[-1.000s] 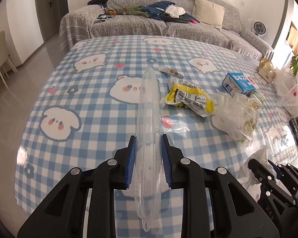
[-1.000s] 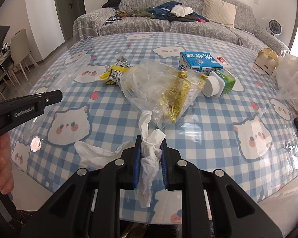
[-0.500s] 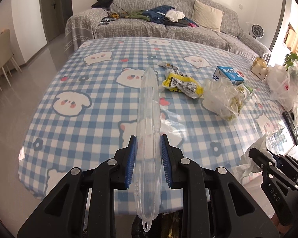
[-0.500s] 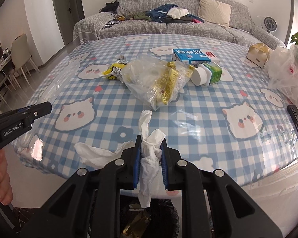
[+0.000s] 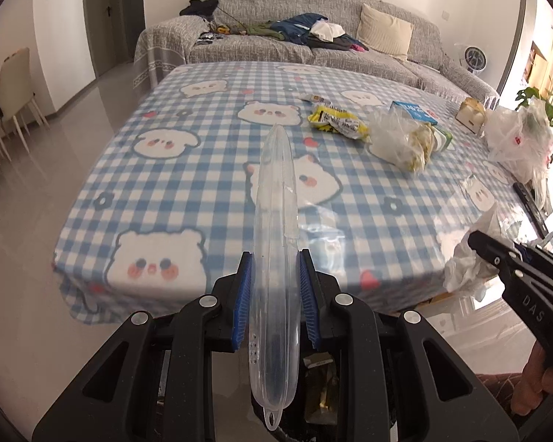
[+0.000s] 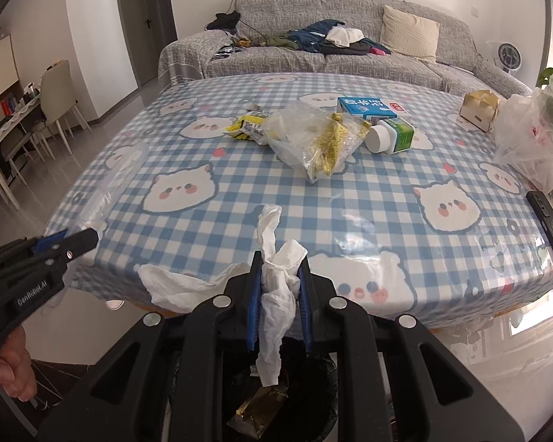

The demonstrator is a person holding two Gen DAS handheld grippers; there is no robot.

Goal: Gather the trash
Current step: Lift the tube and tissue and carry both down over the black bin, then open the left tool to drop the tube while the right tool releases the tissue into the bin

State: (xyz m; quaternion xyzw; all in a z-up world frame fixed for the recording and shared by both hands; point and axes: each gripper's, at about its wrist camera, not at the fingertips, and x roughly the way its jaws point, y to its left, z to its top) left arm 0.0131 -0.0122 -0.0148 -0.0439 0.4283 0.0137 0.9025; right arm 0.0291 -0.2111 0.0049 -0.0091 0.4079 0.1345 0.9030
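Left hand-held gripper [image 5: 274, 294] pinches a long clear plastic case [image 5: 275, 243] between its blue pads, case pointing forward and up, its looped end hanging low toward the camera. Right hand-held gripper [image 6: 278, 294] is clamped on a crumpled white tissue [image 6: 276, 287]; one tail sticks up, another droops down, a loose flap spreads off to the left. Both are held off the near edge of the desk [image 6: 239, 199], above a black-lined trash bin [image 6: 313, 397] with gold wrapper scraps inside. The bin shows only partly behind the fingers.

On the checkered desk: yellow snack wrapper [image 6: 249, 127], clear plastic bag [image 6: 313, 140] with gold wrappers inside, blue carton [image 6: 365, 107], green-and-white container [image 6: 390, 136] on its side just beside the bag. White plastic bags [image 6: 531, 136] sit at the right edge, a black remote [image 6: 549, 228] near them. Grey sofa [image 6: 313, 48] behind, clothes piled on it.
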